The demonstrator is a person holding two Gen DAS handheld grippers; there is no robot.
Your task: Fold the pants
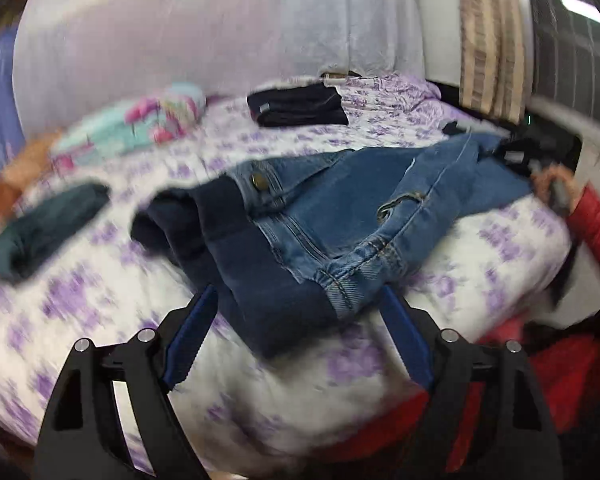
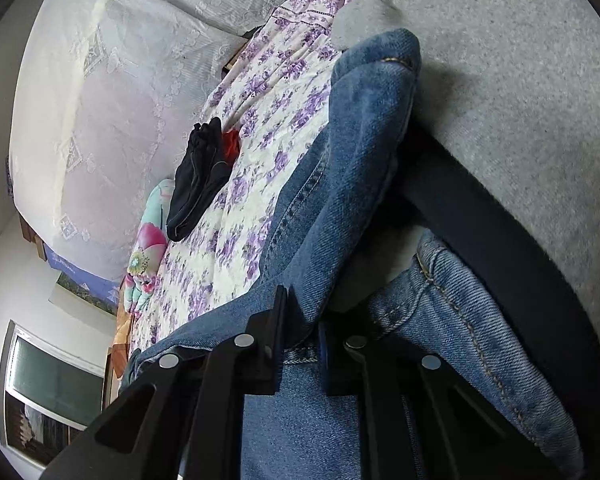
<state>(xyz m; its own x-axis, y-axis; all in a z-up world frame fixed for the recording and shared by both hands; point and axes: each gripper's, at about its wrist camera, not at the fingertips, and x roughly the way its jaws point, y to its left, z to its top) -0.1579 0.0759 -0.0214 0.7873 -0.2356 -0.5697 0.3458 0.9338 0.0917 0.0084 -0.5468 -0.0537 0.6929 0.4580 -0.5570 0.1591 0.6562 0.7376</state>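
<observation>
blue jeans [image 1: 332, 208] lie bunched on the bed [image 1: 100, 300] with its purple-flowered sheet, near the front edge, waistband and brass button up, dark inner fabric showing. left gripper [image 1: 300, 312]: fingers [image 1: 192, 332] spread wide either side of the jeans' near fold, pads not pressing it. right gripper [image 2: 300, 320]: fingers [image 2: 274, 344] clamped on a fold of the denim at the bed's right edge. folded black garment [image 1: 298, 106] lies toward the far edge; dark green cloth [image 1: 44, 232] toward the left edge. red sleeve [image 1: 596, 224] at right.
</observation>
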